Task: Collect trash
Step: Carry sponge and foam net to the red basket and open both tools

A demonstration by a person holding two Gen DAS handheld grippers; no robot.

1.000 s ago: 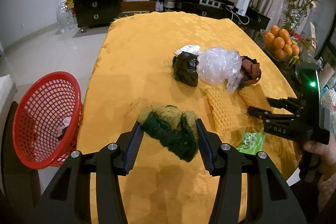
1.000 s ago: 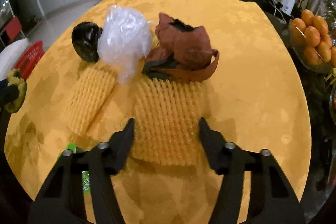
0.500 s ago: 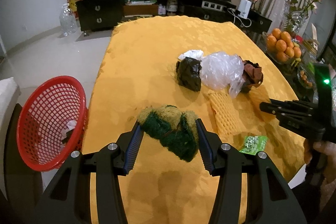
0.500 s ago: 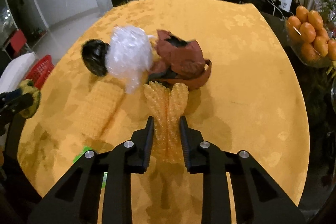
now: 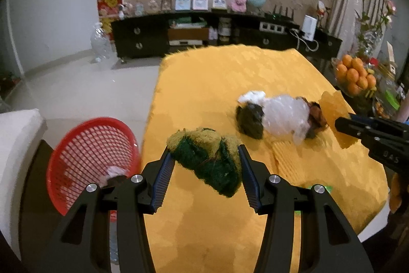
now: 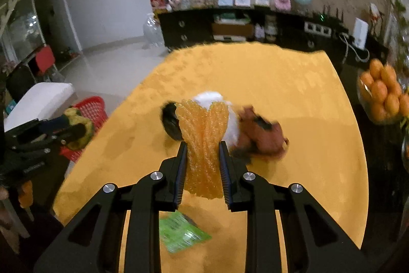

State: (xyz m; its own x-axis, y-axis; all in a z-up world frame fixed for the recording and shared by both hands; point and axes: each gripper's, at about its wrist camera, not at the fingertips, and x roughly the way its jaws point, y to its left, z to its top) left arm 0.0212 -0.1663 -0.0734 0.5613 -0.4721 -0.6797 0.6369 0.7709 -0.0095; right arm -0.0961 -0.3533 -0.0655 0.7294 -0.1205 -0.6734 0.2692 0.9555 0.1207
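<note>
My left gripper (image 5: 204,157) is shut on a green and yellow scrubbing sponge (image 5: 207,157), held above the yellow table's left edge beside the red mesh basket (image 5: 84,145). My right gripper (image 6: 202,155) is shut on an orange foam fruit net (image 6: 203,142), lifted off the table; the net also shows in the left wrist view (image 5: 334,111). On the table lie a black bag (image 5: 249,117), a clear plastic bag (image 5: 283,117), brown torn packaging (image 6: 260,137), a second foam net (image 5: 286,157) and a green wrapper (image 6: 181,232).
The basket stands on a dark stool left of the table and holds some white trash (image 5: 115,172). A bowl of oranges (image 5: 355,76) stands to the right of the table. A dark sideboard (image 5: 204,32) runs along the far wall. A white cushion (image 5: 15,145) lies left of the basket.
My right gripper closed on the foam net and lifted it off the table. My left gripper rose with the sponge and moved toward the table's left edge.
</note>
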